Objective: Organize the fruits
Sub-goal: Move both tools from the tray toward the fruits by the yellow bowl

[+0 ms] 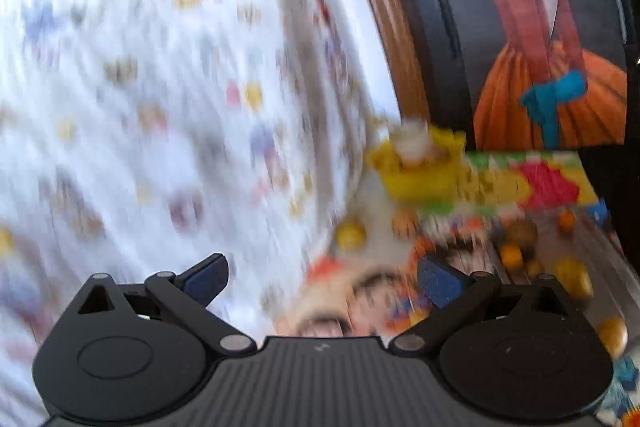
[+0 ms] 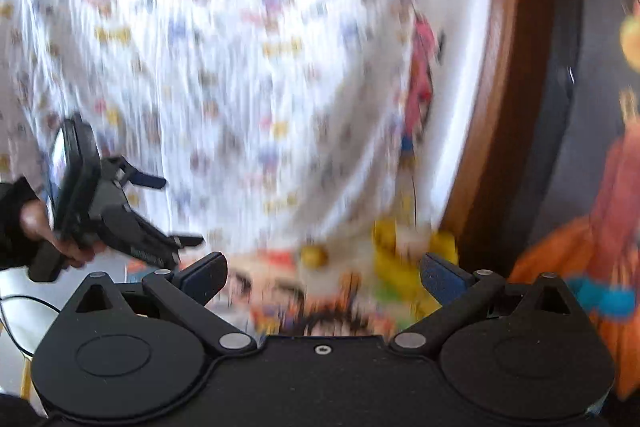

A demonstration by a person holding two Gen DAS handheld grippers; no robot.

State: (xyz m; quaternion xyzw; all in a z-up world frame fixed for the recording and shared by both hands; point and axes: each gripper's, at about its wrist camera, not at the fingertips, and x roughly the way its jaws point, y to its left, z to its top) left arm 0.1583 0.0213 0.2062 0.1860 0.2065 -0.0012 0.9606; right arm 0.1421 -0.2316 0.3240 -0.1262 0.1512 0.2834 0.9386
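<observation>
Blurred yellow basket (image 1: 420, 167), small fruits (image 1: 510, 255) indistinct.

White patterned cloth (image 1: 160, 87) fills most of both views, heavily blurred. Brown wooden rail (image 1: 384, 15) runs along its right edge. Beyond rail, dark panel with picture of figure in orange skirt (image 1: 552, 95). Multicolour patterned mat (image 1: 540, 183) low right in left wrist view. Thin black cable (image 2: 24, 307) at right wrist view's left edge.
</observation>
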